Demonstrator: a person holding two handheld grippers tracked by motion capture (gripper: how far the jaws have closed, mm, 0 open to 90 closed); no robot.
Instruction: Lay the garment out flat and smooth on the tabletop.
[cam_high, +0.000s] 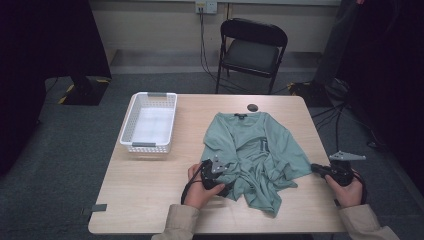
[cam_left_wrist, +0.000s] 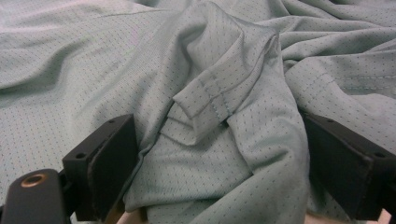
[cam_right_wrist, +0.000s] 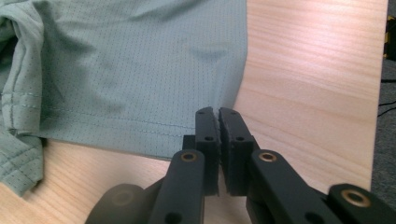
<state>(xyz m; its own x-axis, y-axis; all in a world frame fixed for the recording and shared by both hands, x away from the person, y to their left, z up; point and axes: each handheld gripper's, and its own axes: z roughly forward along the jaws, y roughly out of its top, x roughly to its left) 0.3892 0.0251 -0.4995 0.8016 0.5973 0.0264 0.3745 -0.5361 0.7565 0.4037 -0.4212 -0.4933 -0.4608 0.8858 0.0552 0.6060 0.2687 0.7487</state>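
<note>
I have one shirt (cam_high: 255, 155) lying crumpled on the table (cam_high: 150, 180), right of the basket (cam_high: 149, 122). My left gripper (cam_left_wrist: 219, 158) stands with jaws apart, a bunched fold of shirt with a cuff between them; the pads do not press it. My right gripper (cam_right_wrist: 218, 126) has its jaws closed together at the shirt's hem corner, near the table's right edge; I judge the corner pinched, though the cloth inside the pads is barely visible

Risks from here:
- Right grip may hold only a sliver of hem. Cause: the jaws met at the very edge. Effect: the corner slips out on the first pull
- Left jaws may close on several layers. Cause: the fold is bunched. Effect: the shirt lifts as a lump, not flat

Count: one shirt, one basket, one table, one chair (cam_high: 252, 50), one dark disc (cam_high: 253, 107), two grippers
</note>
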